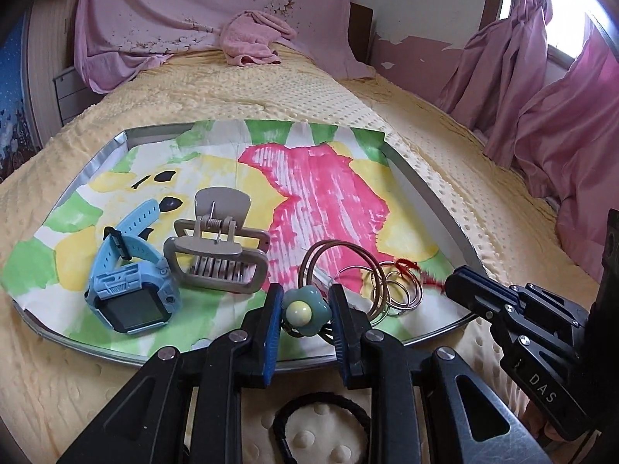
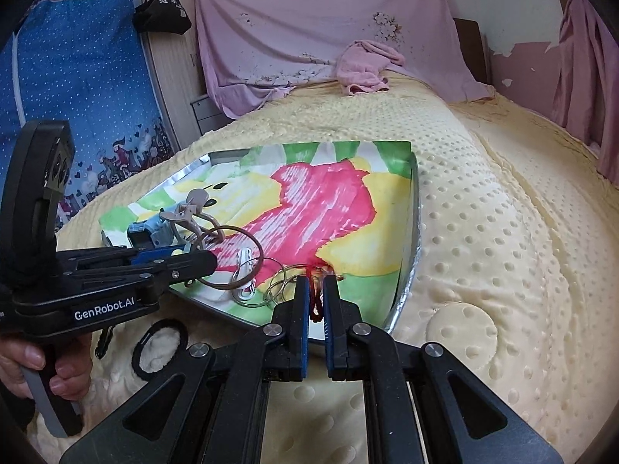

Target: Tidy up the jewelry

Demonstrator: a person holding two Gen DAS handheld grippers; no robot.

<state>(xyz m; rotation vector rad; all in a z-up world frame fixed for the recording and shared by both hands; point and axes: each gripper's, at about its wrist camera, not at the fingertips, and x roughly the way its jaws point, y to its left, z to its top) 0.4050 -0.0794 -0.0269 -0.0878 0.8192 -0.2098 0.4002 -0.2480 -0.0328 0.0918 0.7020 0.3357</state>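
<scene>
Black braided hair tie [image 1: 321, 421]: on the yellow dotted bedspread [image 2: 503, 232], just outside the tray's near edge, under the left claw.

Left claw [image 1: 305, 309]: parted over the tray's near edge, a teal flower hair tie [image 1: 307, 311] between its blue pads; whether the pads press it or only flank it cannot be told.

Right claw [image 2: 316, 301]: at the tray's near right corner, narrowed almost to closing on a red cord [image 2: 315, 305] tied to a cluster of thin metal rings [image 1: 398, 290].

Tray [image 1: 433, 193]: metal-rimmed, flat on the bedspread, lined with a paper painted pink, yellow and green [image 1: 329, 189].

Tray contents, near to far:
- Blue child's smartwatch [image 1: 129, 282], near left corner, strap curled up behind it.
- Two large brown bangles [image 1: 340, 266], near edge, overlapping the rings.
- White clip [image 2: 244, 270], lying inside the bangles.
- Beige claw hair clip [image 1: 218, 247], just behind and right of the watch, teeth facing the near edge.

Pink towel [image 1: 253, 38]: crumpled at the far end of the bed.

Pink sheet [image 1: 193, 7]: hung on the wall behind.

Pink curtains [image 1: 541, 96]: along the right side.
</scene>
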